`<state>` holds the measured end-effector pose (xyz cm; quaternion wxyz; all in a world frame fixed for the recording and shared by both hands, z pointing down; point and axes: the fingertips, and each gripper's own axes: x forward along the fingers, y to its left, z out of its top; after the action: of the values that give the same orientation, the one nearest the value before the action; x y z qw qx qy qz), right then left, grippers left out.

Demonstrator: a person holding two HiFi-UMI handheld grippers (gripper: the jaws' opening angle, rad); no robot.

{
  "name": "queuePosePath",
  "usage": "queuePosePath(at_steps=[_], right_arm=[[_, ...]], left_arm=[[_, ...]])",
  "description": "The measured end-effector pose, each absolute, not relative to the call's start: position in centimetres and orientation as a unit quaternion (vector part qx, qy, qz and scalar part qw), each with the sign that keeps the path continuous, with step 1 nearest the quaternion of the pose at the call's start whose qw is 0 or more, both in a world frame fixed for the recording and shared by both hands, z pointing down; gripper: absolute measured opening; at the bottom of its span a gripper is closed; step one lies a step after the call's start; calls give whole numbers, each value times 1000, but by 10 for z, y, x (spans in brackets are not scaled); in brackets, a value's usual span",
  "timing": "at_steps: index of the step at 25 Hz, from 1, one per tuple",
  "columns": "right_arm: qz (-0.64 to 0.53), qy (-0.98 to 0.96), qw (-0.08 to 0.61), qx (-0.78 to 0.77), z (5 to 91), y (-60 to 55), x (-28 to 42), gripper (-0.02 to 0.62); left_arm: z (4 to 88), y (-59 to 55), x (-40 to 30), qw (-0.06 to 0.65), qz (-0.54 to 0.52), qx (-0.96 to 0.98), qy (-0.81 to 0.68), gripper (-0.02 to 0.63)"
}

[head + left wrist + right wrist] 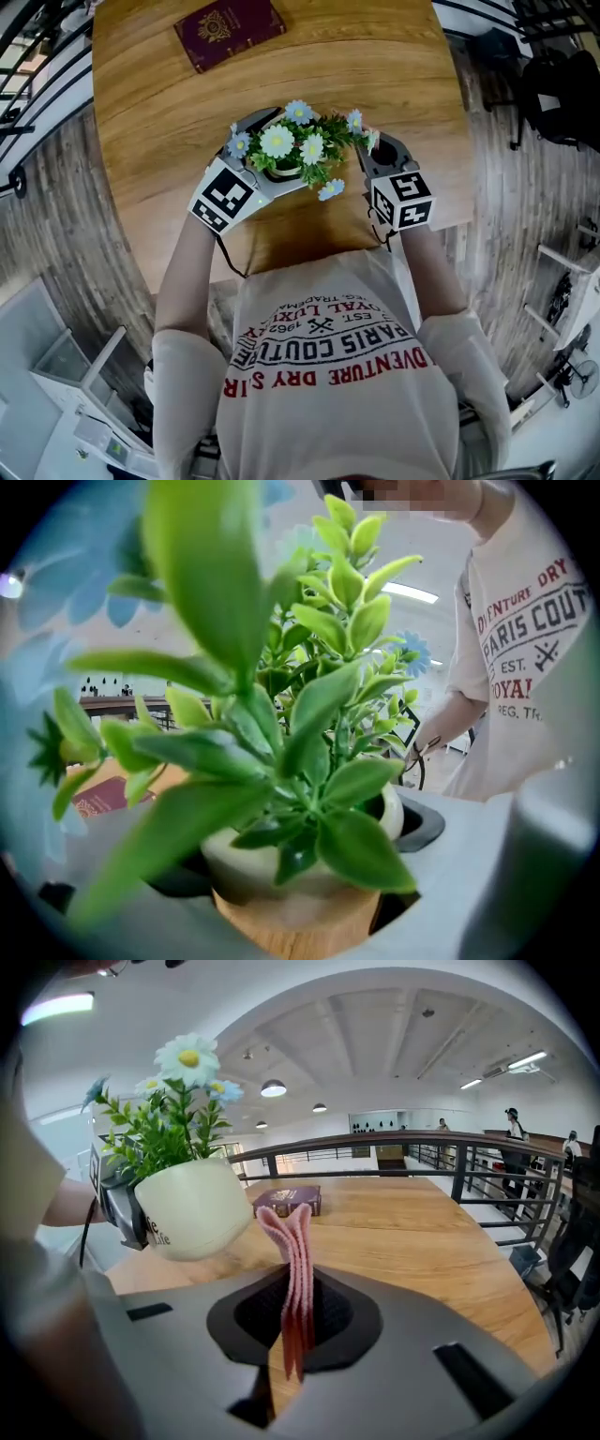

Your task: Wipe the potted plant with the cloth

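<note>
Right gripper (296, 1302) is clenched on a folded pink cloth (292, 1232), which stands up between the jaws, near the pot (187, 1208). Left gripper (291, 897) is closed around the pot, which appears to be held just off the table (169, 103), near its front edge. The pot could be knocked from that hold if the leaves (309, 752) are pressed hard; flowers (277, 141) could be bent or snagged, since little cloth is exposed
</note>
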<state>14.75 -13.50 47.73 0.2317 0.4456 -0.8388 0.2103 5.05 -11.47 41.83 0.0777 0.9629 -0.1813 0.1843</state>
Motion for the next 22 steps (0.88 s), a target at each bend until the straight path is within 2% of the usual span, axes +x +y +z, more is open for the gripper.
queuePosePath(at_steps=[7,16,22], right_arm=[[179,-880,197,394,447,-114,101,35],[49,-927,180,325,408,-83,46,37],[29,-935,157,318,397,-73,24,37]], left_arm=[[381,-107,45,69,175,968,-164,529],[356,-92,34,62,170,973,-144,529],[346,-86,24,67,168,973,-140,529]])
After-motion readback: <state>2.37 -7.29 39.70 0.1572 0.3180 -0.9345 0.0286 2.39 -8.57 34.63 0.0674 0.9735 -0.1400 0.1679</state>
